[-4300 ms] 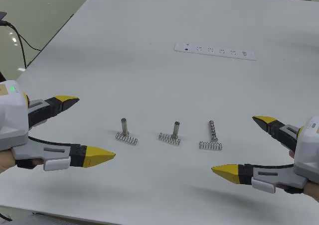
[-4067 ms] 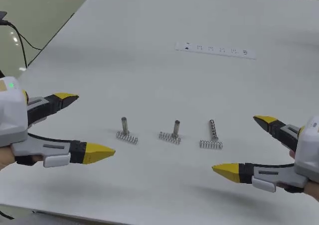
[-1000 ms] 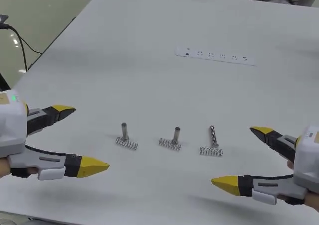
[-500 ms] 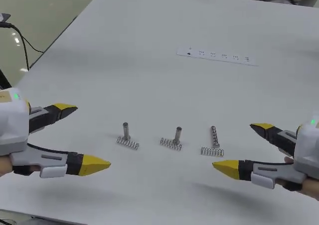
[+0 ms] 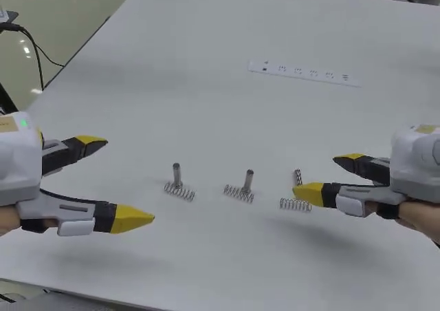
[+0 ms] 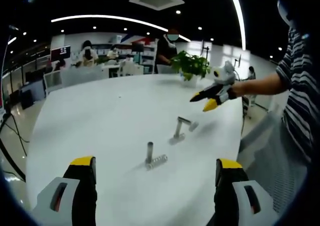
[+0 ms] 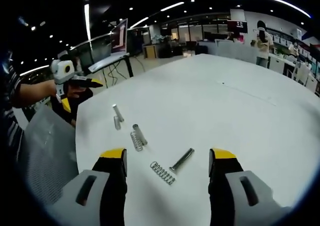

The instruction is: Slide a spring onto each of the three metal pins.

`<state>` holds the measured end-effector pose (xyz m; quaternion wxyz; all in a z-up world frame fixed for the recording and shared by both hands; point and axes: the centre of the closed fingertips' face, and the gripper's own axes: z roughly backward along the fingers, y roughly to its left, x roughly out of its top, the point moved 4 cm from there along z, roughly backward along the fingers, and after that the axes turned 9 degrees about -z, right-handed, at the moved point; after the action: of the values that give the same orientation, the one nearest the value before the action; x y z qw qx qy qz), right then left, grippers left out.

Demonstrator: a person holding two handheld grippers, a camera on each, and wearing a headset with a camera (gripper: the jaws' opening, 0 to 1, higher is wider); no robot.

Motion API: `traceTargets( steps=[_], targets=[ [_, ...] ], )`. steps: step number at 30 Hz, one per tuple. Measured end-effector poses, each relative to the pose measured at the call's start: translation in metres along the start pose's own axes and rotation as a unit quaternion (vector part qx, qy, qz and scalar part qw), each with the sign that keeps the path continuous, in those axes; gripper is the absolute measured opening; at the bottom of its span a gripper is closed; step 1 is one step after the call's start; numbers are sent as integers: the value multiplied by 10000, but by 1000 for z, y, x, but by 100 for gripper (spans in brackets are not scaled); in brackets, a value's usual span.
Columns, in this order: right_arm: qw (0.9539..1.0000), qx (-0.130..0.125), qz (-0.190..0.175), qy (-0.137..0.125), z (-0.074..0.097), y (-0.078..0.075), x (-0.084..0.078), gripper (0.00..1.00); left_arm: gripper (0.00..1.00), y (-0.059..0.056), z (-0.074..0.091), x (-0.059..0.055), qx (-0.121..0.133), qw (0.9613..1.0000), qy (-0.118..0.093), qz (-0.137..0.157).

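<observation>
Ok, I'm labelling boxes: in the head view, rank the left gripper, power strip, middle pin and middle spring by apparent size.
1. left gripper, nearest the camera, so it looks inflated.
2. power strip.
3. middle spring.
4. middle pin, upright and foreshortened, so close to the spring.

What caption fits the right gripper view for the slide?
Open right claw framing the nearest pin and its loose spring on the white table.
</observation>
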<state>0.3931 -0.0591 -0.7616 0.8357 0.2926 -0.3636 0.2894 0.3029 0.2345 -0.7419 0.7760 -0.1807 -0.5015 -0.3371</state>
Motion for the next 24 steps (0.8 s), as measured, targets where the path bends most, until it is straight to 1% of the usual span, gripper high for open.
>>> traceTargets(
  steps=[4,7,8,11,12,17,19,24],
  targets=[
    [9995,15,-286,95,-7,-3,2,56,97,0,1,-1,7,10000,20,8],
    [9989,-47,-428,198,-14,-8,4,51,97,0,1,-1,28,10000,11,20],
    [9982,-99,-539,262,-16,-11,3,49,97,0,1,-1,29,10000,11,25],
    [9961,-85,-806,338,-22,-13,3,43,97,-1,2,-1,26,10000,14,12],
    [9957,-114,-848,348,-23,-15,3,42,97,-1,2,0,26,10000,13,11],
    [9923,-259,-1033,632,-31,-22,-4,34,97,-1,3,0,51,10000,11,32],
    [9913,-304,-1071,707,-35,-24,-6,32,97,-1,3,-1,57,10000,21,28],
    [9881,-412,-1231,822,-42,-29,-7,28,97,-2,2,-2,46,10000,48,38]
  ],
)
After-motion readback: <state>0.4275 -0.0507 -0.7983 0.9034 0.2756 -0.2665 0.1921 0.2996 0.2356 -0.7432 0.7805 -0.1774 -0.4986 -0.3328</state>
